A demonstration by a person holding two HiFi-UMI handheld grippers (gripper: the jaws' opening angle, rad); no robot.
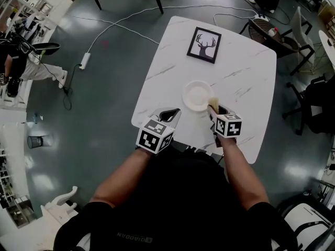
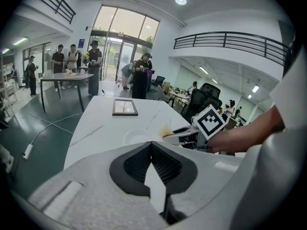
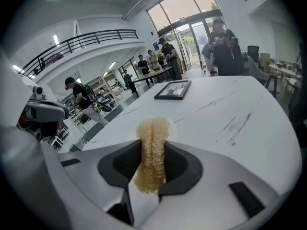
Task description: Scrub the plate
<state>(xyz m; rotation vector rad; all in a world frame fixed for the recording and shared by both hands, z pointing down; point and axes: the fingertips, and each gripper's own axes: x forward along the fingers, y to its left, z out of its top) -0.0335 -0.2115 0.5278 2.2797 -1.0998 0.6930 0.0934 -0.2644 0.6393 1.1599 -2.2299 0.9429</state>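
Near the front of a white table [image 1: 246, 72]: a white plate [image 1: 198, 95]. At the plate's right rim: right gripper [image 1: 213, 109], clamped on a tan, fibrous scrubber [image 3: 151, 152] that pokes out past the tips. Just off the plate's near-left edge: left gripper [image 1: 170, 112], closed tip to tip, holding nothing. Farther back on the table: a framed picture [image 1: 204, 45] of a deer.
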